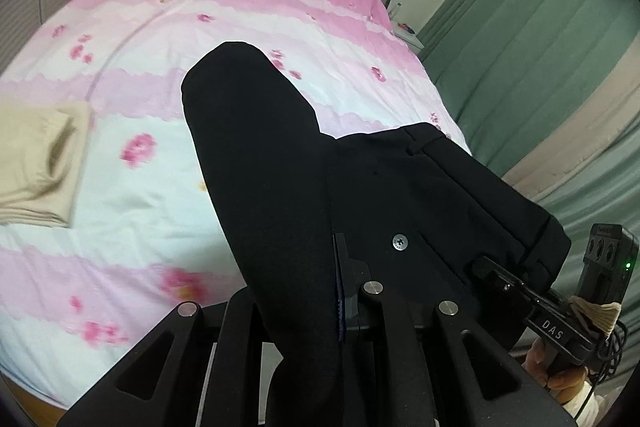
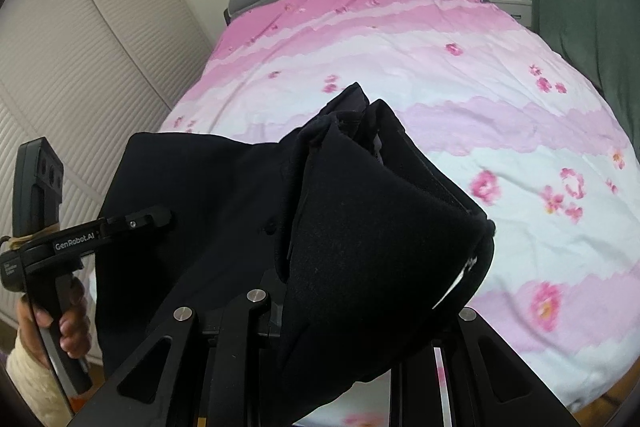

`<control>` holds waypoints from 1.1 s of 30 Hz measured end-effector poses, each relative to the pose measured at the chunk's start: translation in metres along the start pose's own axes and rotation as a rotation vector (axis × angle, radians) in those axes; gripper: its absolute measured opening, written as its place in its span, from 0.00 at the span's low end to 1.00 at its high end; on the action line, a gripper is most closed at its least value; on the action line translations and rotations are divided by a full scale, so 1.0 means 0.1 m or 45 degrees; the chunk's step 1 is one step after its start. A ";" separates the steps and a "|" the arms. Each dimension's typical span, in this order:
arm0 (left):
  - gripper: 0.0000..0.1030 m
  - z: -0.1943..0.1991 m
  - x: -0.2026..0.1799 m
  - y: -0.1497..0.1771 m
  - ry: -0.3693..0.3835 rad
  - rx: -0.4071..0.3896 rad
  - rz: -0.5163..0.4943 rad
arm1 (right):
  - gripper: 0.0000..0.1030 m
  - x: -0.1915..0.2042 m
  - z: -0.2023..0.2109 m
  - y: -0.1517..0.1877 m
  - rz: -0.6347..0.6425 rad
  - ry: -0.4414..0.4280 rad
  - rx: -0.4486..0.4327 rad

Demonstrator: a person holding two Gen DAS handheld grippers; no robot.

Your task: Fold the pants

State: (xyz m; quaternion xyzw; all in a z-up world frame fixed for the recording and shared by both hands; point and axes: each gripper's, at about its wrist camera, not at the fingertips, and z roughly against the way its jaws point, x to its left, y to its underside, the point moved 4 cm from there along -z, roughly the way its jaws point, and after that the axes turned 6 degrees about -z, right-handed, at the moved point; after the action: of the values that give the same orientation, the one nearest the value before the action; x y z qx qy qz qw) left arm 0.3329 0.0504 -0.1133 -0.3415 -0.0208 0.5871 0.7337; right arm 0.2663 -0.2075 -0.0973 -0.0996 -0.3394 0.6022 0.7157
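Left wrist view: black pants [image 1: 280,163] are held over the bed [image 1: 132,187], clamped in the left gripper [image 1: 340,291]; the right gripper [image 1: 486,265] is seen pinching the waistband at four o'clock.

Right wrist view: the right gripper [image 2: 352,307] is closed on bunched pants [image 2: 372,219]; the left gripper [image 2: 162,217] is clamped on them at nine o'clock. The fabric should be kept taut and level when lowered.

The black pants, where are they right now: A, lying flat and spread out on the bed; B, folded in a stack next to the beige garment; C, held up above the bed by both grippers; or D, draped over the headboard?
C: the black pants hang clamped in the left gripper and the right gripper, lifted off the pink floral bedspread in both wrist views.
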 end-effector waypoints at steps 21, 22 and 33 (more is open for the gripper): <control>0.14 1.23 1.73 0.74 -0.100 -0.149 0.322 | 0.23 1.85 -0.55 0.38 0.263 -0.209 0.143; 0.14 1.30 1.90 0.77 -0.098 -0.148 0.323 | 0.23 1.93 -0.59 0.41 0.266 -0.214 0.151; 0.14 1.80 3.39 0.47 -0.048 -0.049 0.235 | 0.23 3.23 -1.26 0.72 0.148 -0.191 0.169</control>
State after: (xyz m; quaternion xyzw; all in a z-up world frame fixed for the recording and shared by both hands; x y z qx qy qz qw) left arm 0.3209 0.4367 -0.1258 -0.3449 -0.0146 0.6579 0.6693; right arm 0.2999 0.1445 -0.1128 -0.0264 -0.3450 0.6697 0.6571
